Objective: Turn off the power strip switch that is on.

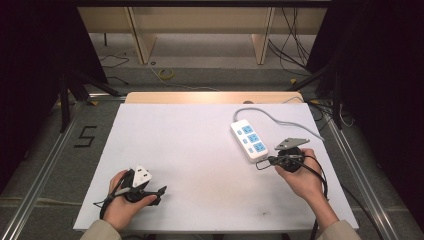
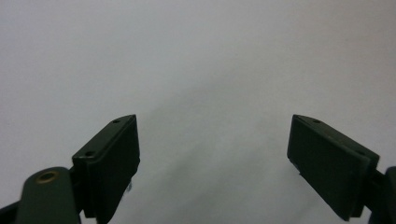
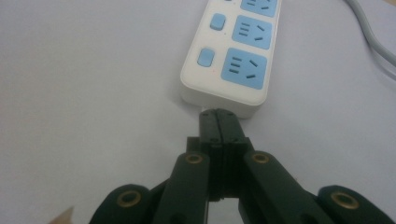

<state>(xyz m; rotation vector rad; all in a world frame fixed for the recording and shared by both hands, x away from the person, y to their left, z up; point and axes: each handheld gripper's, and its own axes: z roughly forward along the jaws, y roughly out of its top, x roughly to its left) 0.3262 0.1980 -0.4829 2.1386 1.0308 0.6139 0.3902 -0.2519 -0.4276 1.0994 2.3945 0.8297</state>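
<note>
A white power strip [image 1: 249, 139] with blue sockets lies on the right half of the white table sheet [image 1: 200, 150]; its grey cord [image 1: 280, 122] runs off to the right. My right gripper [image 1: 260, 163] is shut with nothing between its jaws. In the right gripper view its tips [image 3: 218, 113] sit right at the near end of the power strip [image 3: 233, 51]; whether they touch it I cannot tell. My left gripper [image 1: 161, 191] rests low at the front left of the sheet. Its jaws stand wide apart [image 2: 215, 122] over bare sheet, holding nothing.
The grey cord [image 3: 373, 32] curves away past the strip's right side. A wooden table edge [image 1: 210, 96] shows beyond the sheet. Metal rails [image 1: 45, 170] flank the table, and cables and wooden legs [image 1: 142, 40] stand on the floor behind.
</note>
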